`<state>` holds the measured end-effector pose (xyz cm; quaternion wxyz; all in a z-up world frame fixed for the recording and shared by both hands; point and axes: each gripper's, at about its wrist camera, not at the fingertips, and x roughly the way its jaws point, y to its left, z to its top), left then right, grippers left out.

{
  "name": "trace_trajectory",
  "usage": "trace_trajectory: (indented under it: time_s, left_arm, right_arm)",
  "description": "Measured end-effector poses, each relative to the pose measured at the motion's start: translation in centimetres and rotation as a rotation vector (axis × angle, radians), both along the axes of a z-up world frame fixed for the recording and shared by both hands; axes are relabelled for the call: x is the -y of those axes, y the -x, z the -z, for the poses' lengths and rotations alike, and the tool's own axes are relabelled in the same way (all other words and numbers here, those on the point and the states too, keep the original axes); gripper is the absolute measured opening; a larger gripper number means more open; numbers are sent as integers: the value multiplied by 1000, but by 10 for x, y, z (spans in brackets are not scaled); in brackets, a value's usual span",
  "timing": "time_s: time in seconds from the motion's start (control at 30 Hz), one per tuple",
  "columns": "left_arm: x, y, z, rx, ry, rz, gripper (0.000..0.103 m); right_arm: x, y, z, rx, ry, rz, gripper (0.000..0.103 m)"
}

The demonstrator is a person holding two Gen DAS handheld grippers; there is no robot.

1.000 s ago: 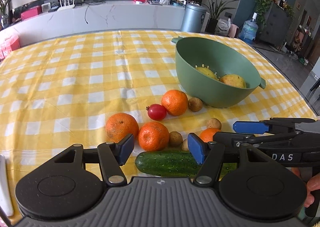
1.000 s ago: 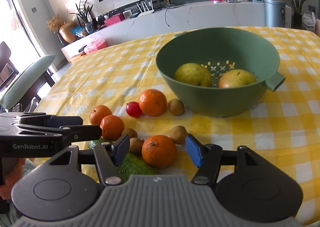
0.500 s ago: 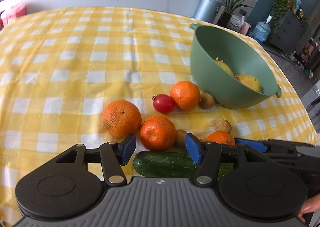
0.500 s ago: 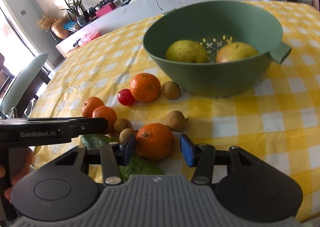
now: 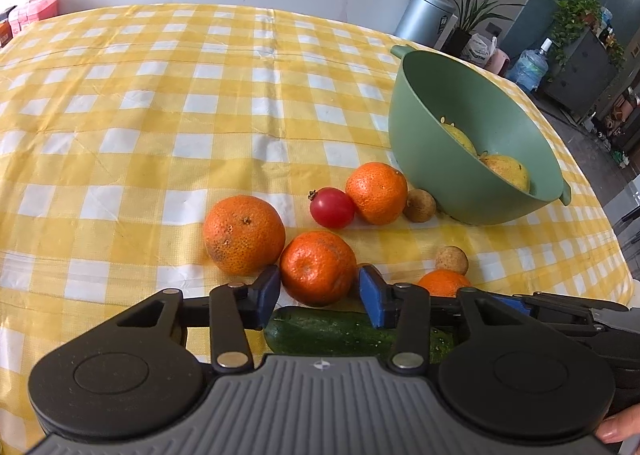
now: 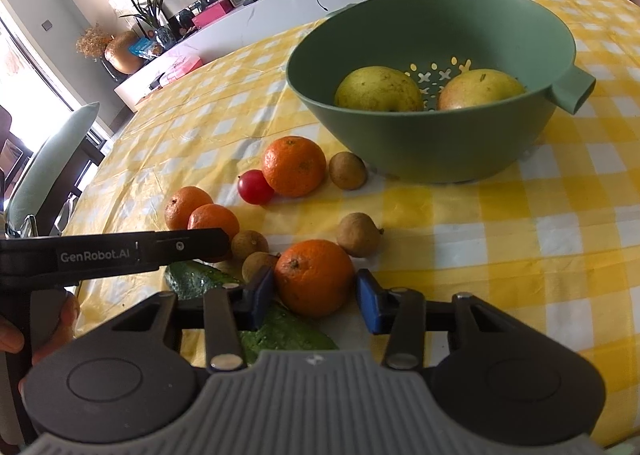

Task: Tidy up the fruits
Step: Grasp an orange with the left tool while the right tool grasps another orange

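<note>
While both grippers hang low over the yellow checked tablecloth [image 5: 168, 103], each has its blue pads on either side of a mandarin and is closing on it. The left gripper [image 5: 319, 297] brackets the middle mandarin [image 5: 317, 267]; its left pad sits right at the peel and its right pad just beside it, so a firm grip cannot be told. The right gripper [image 6: 315, 301] brackets the nearest mandarin [image 6: 314, 277], with the left pad at the skin and a thin gap at the right pad. A cucumber [image 5: 332, 331] lies across the near edge under both tools. Left of the middle mandarin rests a larger, rougher orange [image 5: 243, 234], almost touching it. Farther off, a cherry tomato [image 5: 332, 207] touches another mandarin [image 5: 376, 193], with a small brown longan [image 5: 419, 205] at its right, close to the green colander [image 5: 424, 151]. The colander stands far right and holds two yellow pears [image 6: 378, 89]. Three more longans [image 6: 358, 235] lie around the nearest mandarin.
</note>
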<state>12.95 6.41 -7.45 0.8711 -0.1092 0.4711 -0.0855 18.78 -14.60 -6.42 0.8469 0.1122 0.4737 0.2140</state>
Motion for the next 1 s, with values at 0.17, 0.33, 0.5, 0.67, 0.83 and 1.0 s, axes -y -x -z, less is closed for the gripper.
trace_trajectory:
  time_s: [0.17,0.33,0.5,0.67,0.83,1.0]
  left_arm:
    - [-1,1,0,5,7,-8,45]
    - [-2,5,-4,28,10,-18,44]
    - [-2,9,-10,58,5,-22,44]
    - [1,14,-19,73,-13,-20,44]
    - [8,22,-31,105,-37,-2,44]
    - [15,28,-46,135,-23,8,44]
  right_arm:
    - [-1,1,-1,12,11,-2,41]
    - [0,3,-3,28,18,0,41]
    - [3,4,-6,45,23,17,41]
    - [7,7,-12,80,18,30,41]
    - [10,11,-22,128,28,31,41]
    - [13,19,-37,212,67,30,41]
